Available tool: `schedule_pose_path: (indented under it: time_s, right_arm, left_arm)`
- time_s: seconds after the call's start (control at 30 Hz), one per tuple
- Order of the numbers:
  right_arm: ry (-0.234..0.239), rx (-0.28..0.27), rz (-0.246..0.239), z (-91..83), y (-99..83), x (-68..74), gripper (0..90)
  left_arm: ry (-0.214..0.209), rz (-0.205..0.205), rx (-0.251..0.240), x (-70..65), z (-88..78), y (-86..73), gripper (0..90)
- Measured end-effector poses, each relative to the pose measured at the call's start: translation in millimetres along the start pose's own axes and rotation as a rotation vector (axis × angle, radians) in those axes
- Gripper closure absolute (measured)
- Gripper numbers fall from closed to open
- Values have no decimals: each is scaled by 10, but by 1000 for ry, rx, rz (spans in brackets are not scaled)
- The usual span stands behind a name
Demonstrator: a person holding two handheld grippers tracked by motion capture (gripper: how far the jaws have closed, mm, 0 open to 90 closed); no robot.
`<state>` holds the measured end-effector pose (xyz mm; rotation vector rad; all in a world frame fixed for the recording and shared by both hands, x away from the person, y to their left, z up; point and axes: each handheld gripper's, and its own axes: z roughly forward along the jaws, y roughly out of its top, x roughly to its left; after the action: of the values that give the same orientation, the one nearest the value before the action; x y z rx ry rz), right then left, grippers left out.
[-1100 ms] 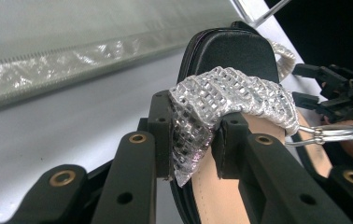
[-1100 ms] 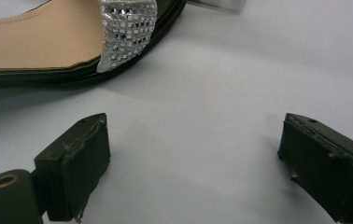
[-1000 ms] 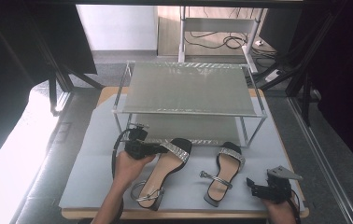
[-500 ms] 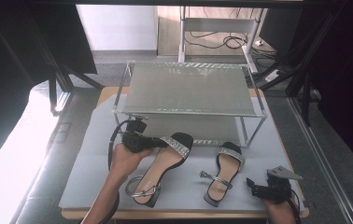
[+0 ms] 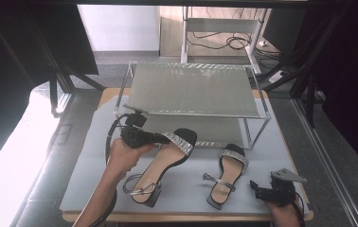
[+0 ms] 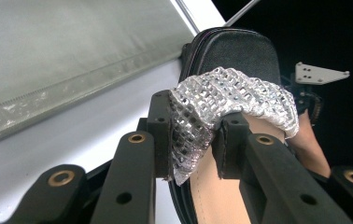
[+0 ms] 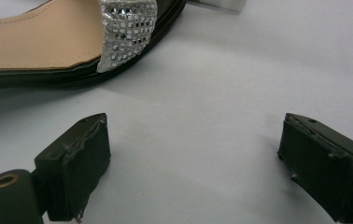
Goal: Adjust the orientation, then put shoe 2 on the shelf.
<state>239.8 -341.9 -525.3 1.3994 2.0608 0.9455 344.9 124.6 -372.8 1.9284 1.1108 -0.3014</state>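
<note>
Two black heeled sandals with sparkly silver toe straps are on the grey mat. My left gripper (image 5: 162,138) (image 6: 192,140) is shut on the silver strap (image 6: 226,93) of the left sandal (image 5: 160,165), which hangs tilted above the mat with its toe raised toward the rack. The right sandal (image 5: 227,175) (image 7: 48,42) lies flat on the mat at centre right. My right gripper (image 5: 255,188) (image 7: 193,154) rests low at the front right beside that sandal, jaws wide open with bare mat between them.
A two-shelf wire rack (image 5: 193,90) with grey liners stands at the back of the mat (image 5: 92,184). Dark curtains and frame posts flank both sides. A metal stand with cables (image 5: 219,33) is behind the table.
My left gripper has lifted the left sandal up and toward the rack, its toe now higher. The right gripper and right sandal have stayed where they were.
</note>
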Motion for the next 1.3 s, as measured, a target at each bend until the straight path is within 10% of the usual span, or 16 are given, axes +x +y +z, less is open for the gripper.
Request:
schedule_pose_path:
  time_s: [0.9, 1.3]
  right_arm:
    - [1, 1, 2, 0, 0, 1, 94]
    - [4, 6, 0, -5, 1, -3, 95]
  left_arm:
    - [-6, -8, -44, -196, -345, 464, 719]
    - [44, -76, -87, -111, -414, 755, 719]
